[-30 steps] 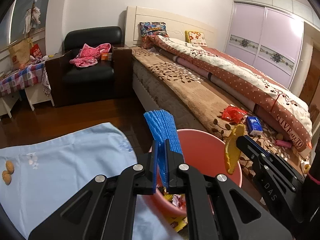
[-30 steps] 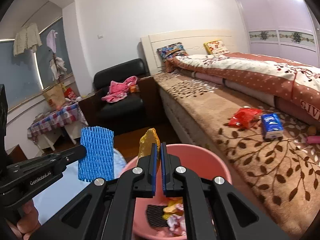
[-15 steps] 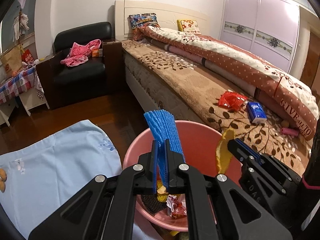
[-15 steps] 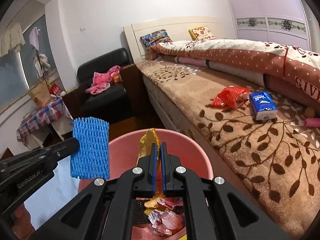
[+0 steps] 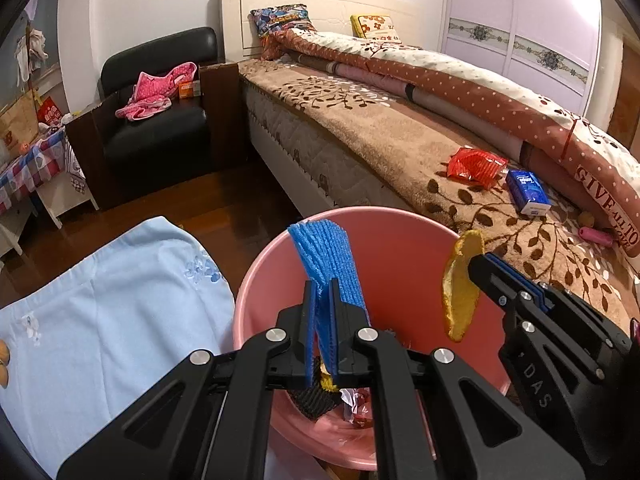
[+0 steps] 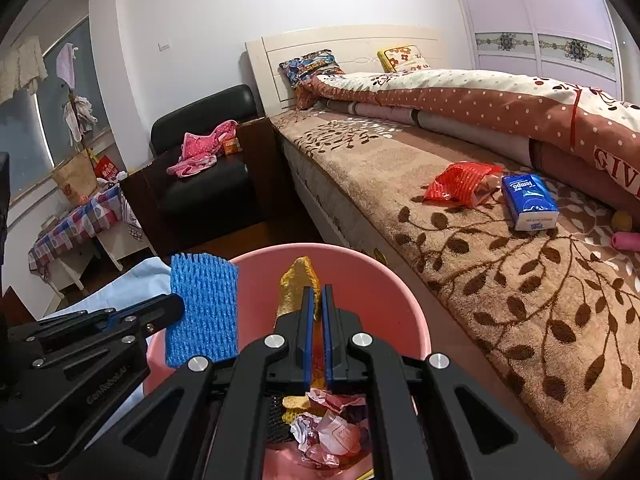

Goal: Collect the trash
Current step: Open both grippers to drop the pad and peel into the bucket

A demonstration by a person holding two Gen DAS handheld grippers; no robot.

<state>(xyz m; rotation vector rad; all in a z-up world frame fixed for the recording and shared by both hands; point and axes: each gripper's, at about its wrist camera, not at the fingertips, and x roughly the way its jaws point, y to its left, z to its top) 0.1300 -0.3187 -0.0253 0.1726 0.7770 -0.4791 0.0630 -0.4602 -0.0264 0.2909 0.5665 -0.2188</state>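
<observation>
Hand-held grippers hide much of the pink bucket's (image 5: 256, 280) contents.

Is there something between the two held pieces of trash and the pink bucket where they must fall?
Nothing visible blocks them. The blue foam net in the left tool and the yellow peel in the right tool both hang over the open pink bucket, which holds only loose wrappers at its bottom.

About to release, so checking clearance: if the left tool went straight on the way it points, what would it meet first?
Probably the far inner wall of the pink bin: the left tool, shut on the blue net, points into its mouth. Depth is uncertain.
</observation>
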